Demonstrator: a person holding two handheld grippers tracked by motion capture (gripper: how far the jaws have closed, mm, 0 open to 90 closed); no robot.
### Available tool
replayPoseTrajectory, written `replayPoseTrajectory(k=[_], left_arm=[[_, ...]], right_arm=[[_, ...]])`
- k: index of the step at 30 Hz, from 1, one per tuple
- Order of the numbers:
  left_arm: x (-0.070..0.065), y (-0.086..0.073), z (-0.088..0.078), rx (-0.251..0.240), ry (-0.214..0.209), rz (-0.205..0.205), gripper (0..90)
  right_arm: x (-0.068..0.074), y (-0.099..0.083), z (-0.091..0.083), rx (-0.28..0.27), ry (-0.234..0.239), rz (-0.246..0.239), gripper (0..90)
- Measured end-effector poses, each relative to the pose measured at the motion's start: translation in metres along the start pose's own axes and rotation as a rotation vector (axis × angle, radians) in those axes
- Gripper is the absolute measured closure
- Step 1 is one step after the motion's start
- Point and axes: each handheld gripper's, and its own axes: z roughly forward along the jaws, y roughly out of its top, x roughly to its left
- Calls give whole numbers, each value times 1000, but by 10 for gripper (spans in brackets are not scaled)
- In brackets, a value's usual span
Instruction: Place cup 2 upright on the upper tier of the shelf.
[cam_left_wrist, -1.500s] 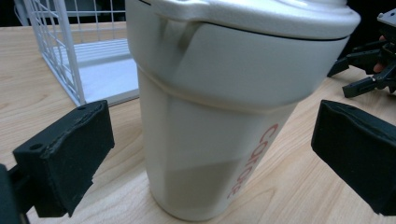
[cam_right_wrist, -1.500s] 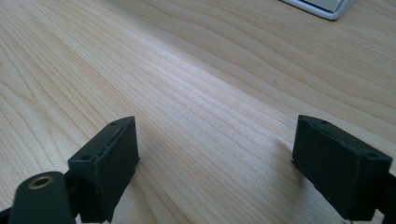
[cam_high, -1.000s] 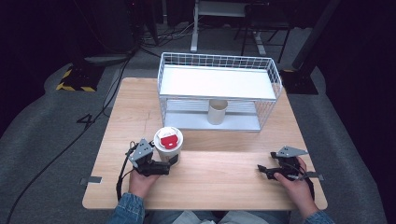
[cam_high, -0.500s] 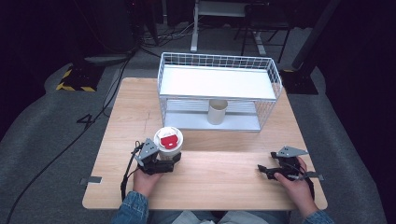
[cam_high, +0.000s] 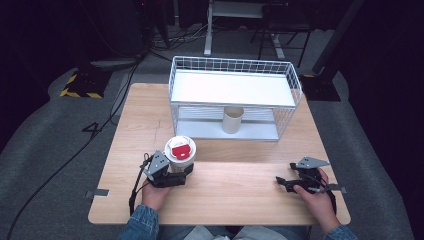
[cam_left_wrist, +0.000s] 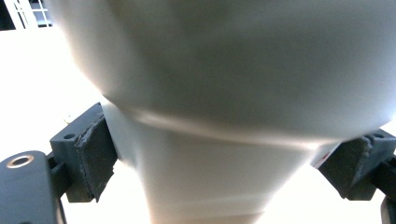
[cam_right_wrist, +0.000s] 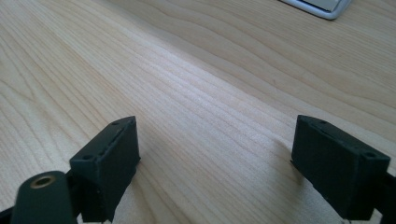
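While the right gripper (cam_high: 281, 183) lies low over bare wood near the right front corner of the bench (cam_high: 240, 200), the left gripper (cam_high: 186, 171) has a white cup (cam_high: 180, 154) between its fingers. In the left gripper view the cup (cam_left_wrist: 219, 140) stands upright between both black fingers (cam_left_wrist: 95, 151); the left one lies against its tapering wall, the right one sits close at the far side, though whether that one touches I cannot tell. The cup carries a white lid with a red patch on top, and it stands on the bench toward the left front, well apart from the wire rack (cam_high: 235, 97) at the back. A second, plain cup (cam_high: 232, 120) stands on the rack's lower shelf, under the white top shelf. In the right gripper view the right gripper (cam_right_wrist: 215, 168) has its fingers (cam_right_wrist: 109, 161) spread apart, released, with nothing but wood grain between them.
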Motion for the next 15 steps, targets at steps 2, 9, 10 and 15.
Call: replayPoseTrajectory(k=[2, 9, 10, 15], left_arm=[[0, 0, 0, 5, 4, 4, 116], [-1, 1, -2, 8, 13, 8, 119], [-1, 1, -2, 9, 15, 9, 120], [-2, 2, -3, 6, 11, 5, 122]], right_arm=[[0, 0, 0, 0, 0, 0, 154], [0, 0, 0, -1, 1, 0, 153], [0, 0, 0, 0, 0, 0, 153], [0, 0, 0, 0, 0, 0, 154]])
